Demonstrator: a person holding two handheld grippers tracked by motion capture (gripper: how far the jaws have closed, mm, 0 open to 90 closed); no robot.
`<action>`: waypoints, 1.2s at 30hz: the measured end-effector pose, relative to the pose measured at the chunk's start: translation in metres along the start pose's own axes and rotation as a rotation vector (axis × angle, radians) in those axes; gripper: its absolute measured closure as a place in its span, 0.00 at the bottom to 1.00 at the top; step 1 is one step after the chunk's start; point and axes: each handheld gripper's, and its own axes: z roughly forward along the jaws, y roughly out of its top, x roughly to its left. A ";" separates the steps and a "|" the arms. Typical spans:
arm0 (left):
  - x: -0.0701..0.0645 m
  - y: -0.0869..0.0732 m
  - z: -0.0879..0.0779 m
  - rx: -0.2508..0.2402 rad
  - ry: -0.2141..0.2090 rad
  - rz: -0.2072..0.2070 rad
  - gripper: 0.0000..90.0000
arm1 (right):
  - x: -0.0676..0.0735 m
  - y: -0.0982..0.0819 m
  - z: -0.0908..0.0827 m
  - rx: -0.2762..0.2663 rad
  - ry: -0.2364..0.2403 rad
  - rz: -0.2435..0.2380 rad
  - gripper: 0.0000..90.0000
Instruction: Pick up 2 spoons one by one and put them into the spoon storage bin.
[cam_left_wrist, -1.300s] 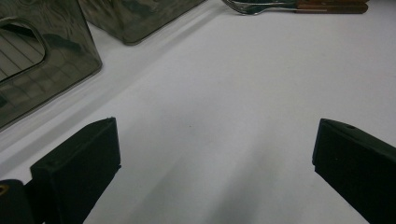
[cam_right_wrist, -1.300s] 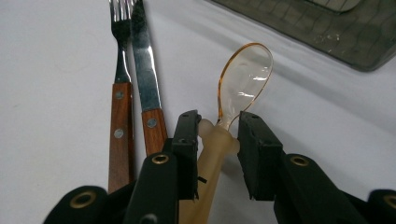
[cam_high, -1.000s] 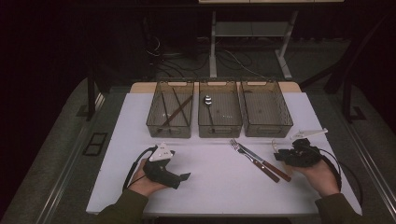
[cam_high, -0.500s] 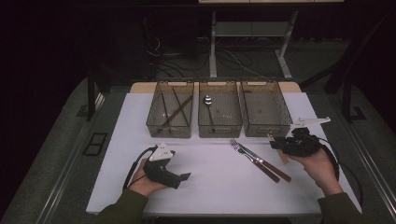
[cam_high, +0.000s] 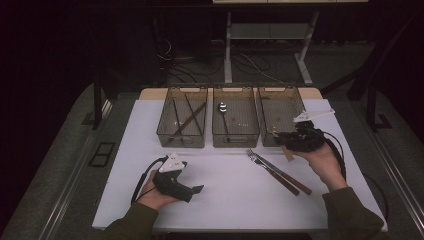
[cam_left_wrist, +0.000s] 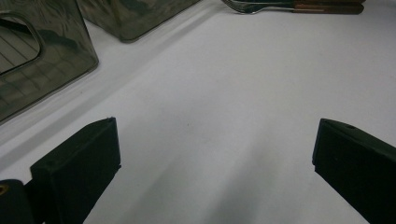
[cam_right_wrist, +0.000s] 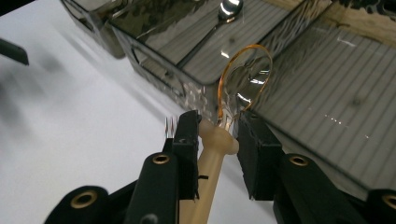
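Overhead table view, two close jaw-level views

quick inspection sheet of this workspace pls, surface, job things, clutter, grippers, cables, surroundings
surface: white table top, bare in front.
job's things: spoon with pale handle clamped in the right gripper, bowl up, near the right bin; middle bin holds one spoon; left bin holds long dark utensils.
clutter: fork and a second wooden-handled utensil lying loose.
grippers: left gripper open, nothing between jaws, resting low.
cables: black cable loops from the left gripper.
surroundings: dark floor, table legs behind.
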 end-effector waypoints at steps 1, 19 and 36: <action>0.000 0.000 0.000 -0.001 -0.001 0.001 0.01 | 0.000 0.003 0.003 -0.003 -0.002 -0.003 0.78; 0.004 -0.004 -0.002 -0.003 -0.033 0.026 0.01 | 0.004 0.070 0.046 -0.005 -0.022 -0.010 0.78; 0.005 -0.005 -0.002 -0.009 -0.046 0.036 0.01 | -0.008 0.093 0.120 0.041 -0.049 0.021 0.75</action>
